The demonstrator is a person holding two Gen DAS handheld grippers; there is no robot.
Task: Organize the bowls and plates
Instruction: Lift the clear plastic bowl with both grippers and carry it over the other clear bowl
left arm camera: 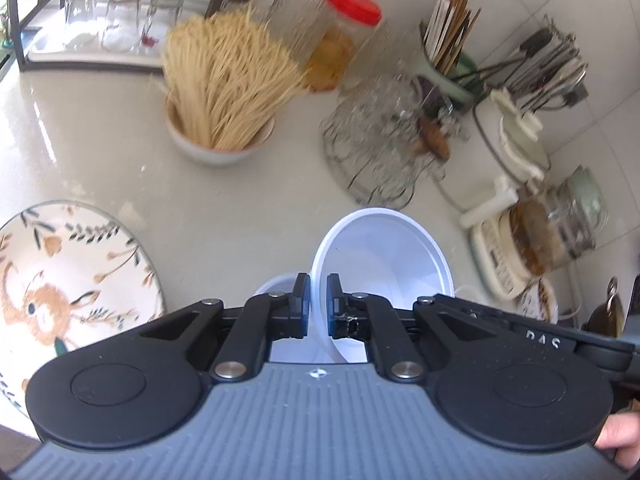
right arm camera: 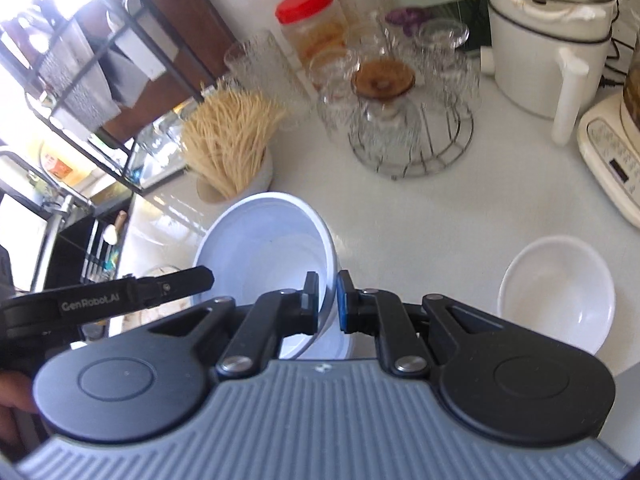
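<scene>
On the desk (right arm camera: 420, 220), the bowl (right arm camera: 260, 248) sits nearest, held by its rim on two sides: the left gripper (left arm camera: 318, 304) pinches one edge, the right gripper (right arm camera: 328, 300) the opposite edge. Left of it in the left wrist view lies a plate (left arm camera: 60, 276); right of it in the right wrist view sits a second bowl (right arm camera: 556, 300). Behind it stand a cup of sticks (left arm camera: 224, 92), a wire rack of glasses (right arm camera: 404, 120) and a lidded jar (right arm camera: 312, 24). A pot (right arm camera: 548, 36) stands to the far right.

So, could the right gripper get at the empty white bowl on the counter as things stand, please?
Probably not yet: the right gripper is shut on the blue-white bowl. The path to the white bowl looks free.
</scene>
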